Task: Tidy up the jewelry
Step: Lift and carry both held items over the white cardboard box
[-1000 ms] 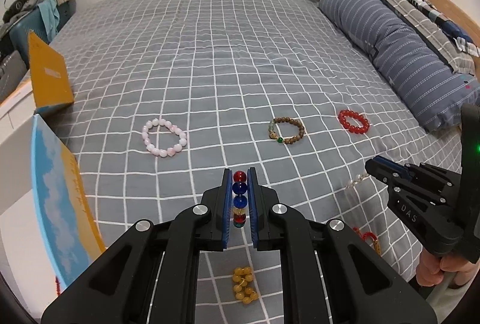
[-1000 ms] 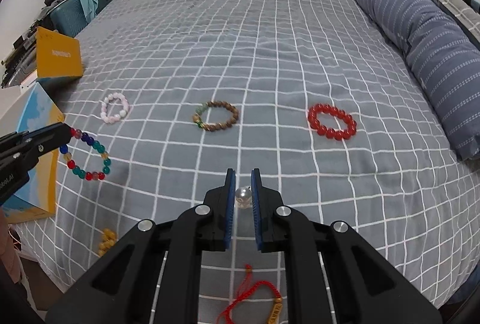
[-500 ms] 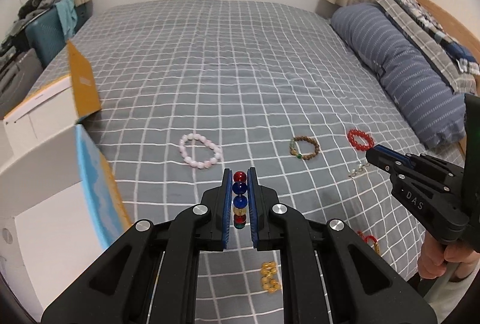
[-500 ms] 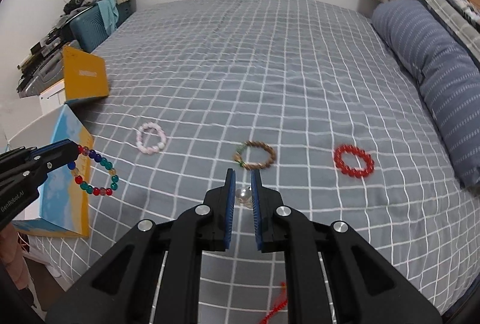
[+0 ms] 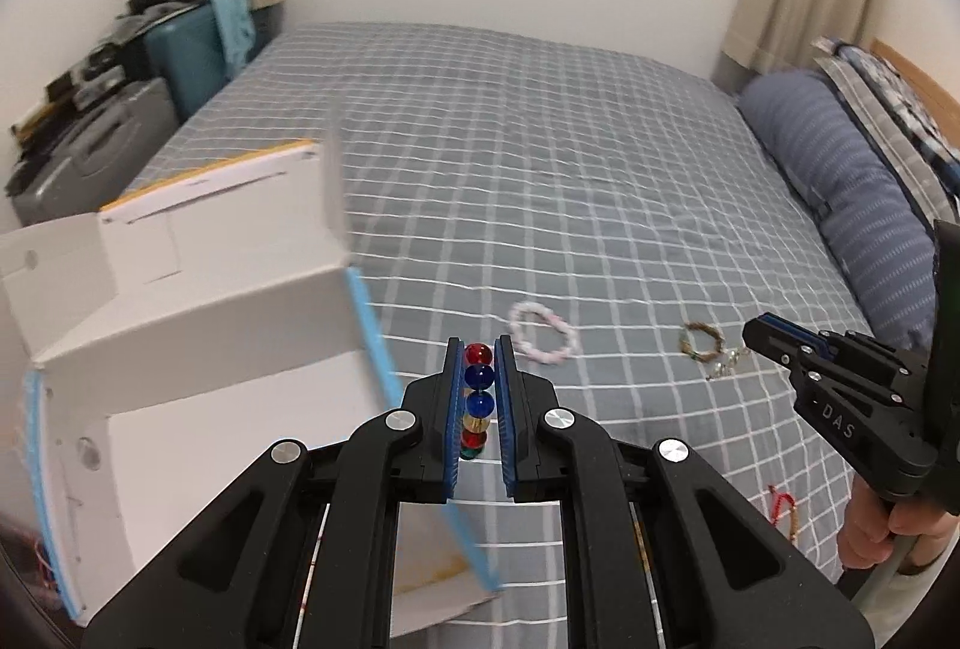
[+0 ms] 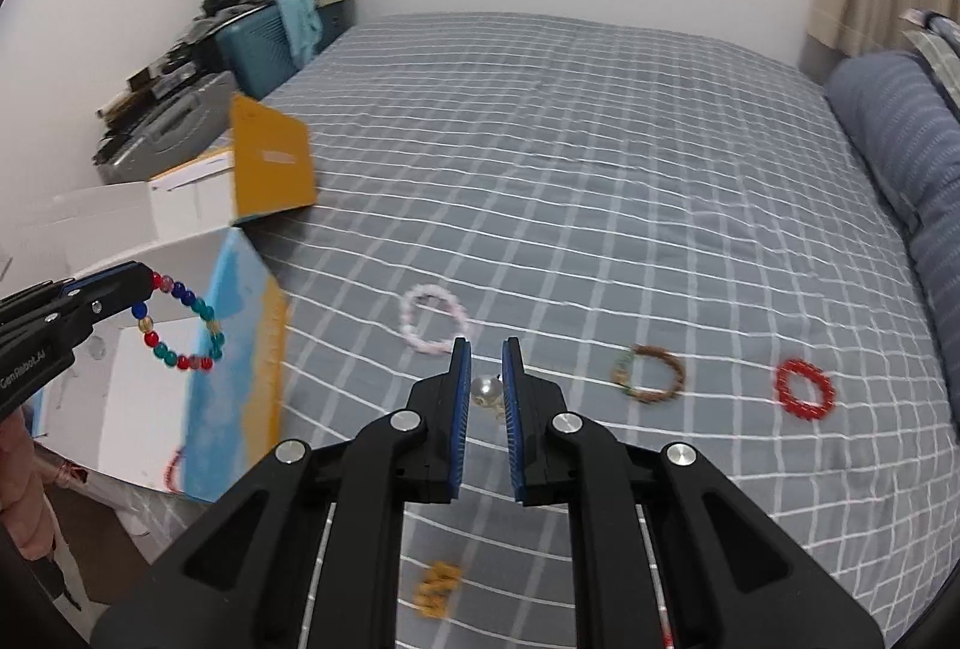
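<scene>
My left gripper (image 5: 479, 349) is shut on a multicoloured bead bracelet (image 5: 477, 400); in the right wrist view the bracelet (image 6: 180, 325) hangs from it over the open white box (image 6: 150, 253) at the bed's left edge. My right gripper (image 6: 486, 349) is shut on a clear bead bracelet (image 6: 485, 391), held above the bed. A pink bracelet (image 6: 433, 326), a brown bracelet (image 6: 651, 374) and a red bracelet (image 6: 804, 389) lie on the grey checked bedspread (image 6: 570, 169).
A yellow bead bracelet (image 6: 438, 589) lies near the bed's front edge, and a red cord bracelet (image 5: 783, 508) lies further right. A striped blue pillow (image 5: 852, 181) lines the right side. Suitcases (image 5: 120, 132) stand left of the bed.
Both grippers have risen and swung left with their bracelets. The left one now hangs its bracelet over the open box, which fills more of its view.
</scene>
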`<state>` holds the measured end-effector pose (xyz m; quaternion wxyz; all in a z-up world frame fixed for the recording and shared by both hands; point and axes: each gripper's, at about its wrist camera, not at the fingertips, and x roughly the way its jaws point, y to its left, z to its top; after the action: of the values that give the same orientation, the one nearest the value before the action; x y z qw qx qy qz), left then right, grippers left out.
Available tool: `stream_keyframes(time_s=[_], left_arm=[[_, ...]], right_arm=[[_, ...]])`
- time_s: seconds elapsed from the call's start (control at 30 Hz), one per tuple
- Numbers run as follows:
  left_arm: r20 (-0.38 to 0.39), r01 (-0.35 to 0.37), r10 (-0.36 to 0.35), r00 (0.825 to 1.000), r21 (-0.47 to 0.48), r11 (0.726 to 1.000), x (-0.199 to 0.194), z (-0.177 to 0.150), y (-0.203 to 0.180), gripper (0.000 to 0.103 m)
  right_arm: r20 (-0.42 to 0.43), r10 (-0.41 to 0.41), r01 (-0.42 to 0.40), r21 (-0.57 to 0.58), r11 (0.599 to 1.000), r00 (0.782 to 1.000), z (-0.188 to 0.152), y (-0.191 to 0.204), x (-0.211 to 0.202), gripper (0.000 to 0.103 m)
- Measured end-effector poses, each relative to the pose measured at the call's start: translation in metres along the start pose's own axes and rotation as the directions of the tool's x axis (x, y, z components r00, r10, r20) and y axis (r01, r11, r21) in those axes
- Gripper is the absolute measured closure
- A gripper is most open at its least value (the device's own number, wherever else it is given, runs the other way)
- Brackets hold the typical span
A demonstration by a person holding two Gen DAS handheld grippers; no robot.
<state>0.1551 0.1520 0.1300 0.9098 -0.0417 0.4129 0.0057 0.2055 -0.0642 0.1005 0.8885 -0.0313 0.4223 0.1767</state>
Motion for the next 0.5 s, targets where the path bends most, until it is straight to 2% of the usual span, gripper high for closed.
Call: stream_keyframes(time_s=[0.17,0.5], left_arm=[[0.014,-0.049,0.049,0.999,-0.029,0.998,-0.014,-0.004,0.037,0.093],[-0.012,-0.137,0.136,0.991,-0.105,0.985,-0.029,-0.032,0.11,0.093]], right_arm=[[0.002,0.048,-0.048,-0.044,0.998,0.999,0.014,0.042,0.006,0.093],[-0.016,0.145,-0.145,-0.147,0.978,0.989,0.026,0.143,0.018,0.093]])
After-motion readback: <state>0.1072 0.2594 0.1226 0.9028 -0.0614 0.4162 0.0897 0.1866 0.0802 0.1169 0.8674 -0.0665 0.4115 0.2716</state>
